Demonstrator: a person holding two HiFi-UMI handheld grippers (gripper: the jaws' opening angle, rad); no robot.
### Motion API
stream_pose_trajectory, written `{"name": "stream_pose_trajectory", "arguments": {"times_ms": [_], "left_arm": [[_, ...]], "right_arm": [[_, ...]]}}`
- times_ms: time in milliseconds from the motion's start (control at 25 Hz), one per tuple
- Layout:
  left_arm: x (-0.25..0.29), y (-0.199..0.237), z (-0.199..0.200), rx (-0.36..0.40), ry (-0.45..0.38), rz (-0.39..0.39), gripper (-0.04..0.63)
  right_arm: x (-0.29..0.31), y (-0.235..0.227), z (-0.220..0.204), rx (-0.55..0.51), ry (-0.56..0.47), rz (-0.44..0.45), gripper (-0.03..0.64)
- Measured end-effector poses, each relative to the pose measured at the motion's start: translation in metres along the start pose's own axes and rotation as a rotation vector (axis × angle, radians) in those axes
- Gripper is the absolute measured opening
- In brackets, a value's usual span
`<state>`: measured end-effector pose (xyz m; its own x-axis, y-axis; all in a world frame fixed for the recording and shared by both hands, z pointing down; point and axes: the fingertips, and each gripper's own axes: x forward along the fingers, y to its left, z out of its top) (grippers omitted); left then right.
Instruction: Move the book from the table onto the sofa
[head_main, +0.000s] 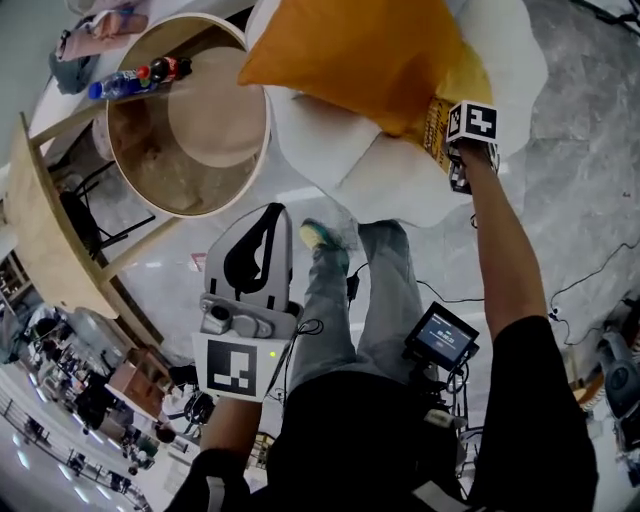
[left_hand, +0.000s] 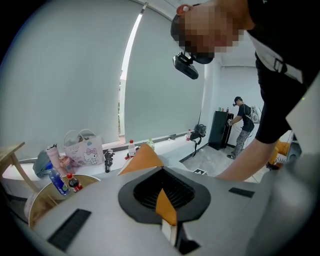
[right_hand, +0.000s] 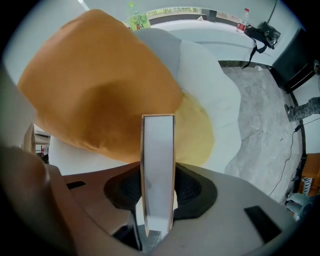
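The book (right_hand: 158, 170) stands edge-on between the jaws of my right gripper (right_hand: 158, 182), white pages framed by yellow covers. The pads press on both covers. In the head view, the right gripper (head_main: 455, 150) points down under its marker cube, with the yellow book (head_main: 437, 128) at the edge of the orange cushion (head_main: 360, 55) on the white sofa (head_main: 330, 140). Whether the book touches the sofa I cannot tell. My left gripper (head_main: 278, 215) hangs lower left over the floor, shut and empty. Its own view shows the left gripper (left_hand: 162, 168) with tips together, the cushion (left_hand: 142, 157) beyond.
A round wooden table (head_main: 190, 190) stands left of the sofa, with bottles (head_main: 140, 78) at its far rim. A wooden frame (head_main: 45, 220) runs along the left. A small screen (head_main: 442, 337) hangs at the person's waist. Cables (head_main: 600, 270) lie on the grey floor. Another person (left_hand: 241, 125) stands far off.
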<state>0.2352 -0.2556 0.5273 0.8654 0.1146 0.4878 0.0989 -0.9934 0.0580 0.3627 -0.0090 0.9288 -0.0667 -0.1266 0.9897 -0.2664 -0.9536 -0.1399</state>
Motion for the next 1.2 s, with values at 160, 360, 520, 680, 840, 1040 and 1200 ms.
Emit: {"name": "stream_pose_trajectory", "arguments": {"times_ms": [160,360,520,680,840,1040,1200], "left_arm": [[0.021,-0.018,-0.017,0.012,0.001,-0.009,0.008],[0.031,-0.034,-0.024,0.003,0.024,-0.048,0.008],[0.025,-0.037,-0.033,-0.001,0.038,-0.049,0.008],[0.019,-0.038,-0.036,0.009,0.034,-0.060,0.008],[0.012,-0.037,-0.030,0.008,0.024,-0.072,0.008],[0.008,-0.038,-0.015,0.027,-0.009,-0.076,0.008],[0.008,-0.039,-0.004,0.028,-0.027,-0.073,0.008]], "right_arm": [[0.003,0.010,0.006,0.012,-0.019,0.021,0.156],[0.006,0.010,0.009,0.030,-0.047,0.063,0.166],[0.005,0.018,0.008,0.046,-0.060,0.128,0.232],[0.000,0.021,0.005,0.029,-0.076,0.130,0.244],[-0.013,0.021,-0.002,0.023,-0.083,0.130,0.245],[-0.036,0.017,-0.007,0.011,-0.100,0.136,0.244],[-0.052,0.019,-0.009,-0.005,-0.112,0.172,0.242]]}}
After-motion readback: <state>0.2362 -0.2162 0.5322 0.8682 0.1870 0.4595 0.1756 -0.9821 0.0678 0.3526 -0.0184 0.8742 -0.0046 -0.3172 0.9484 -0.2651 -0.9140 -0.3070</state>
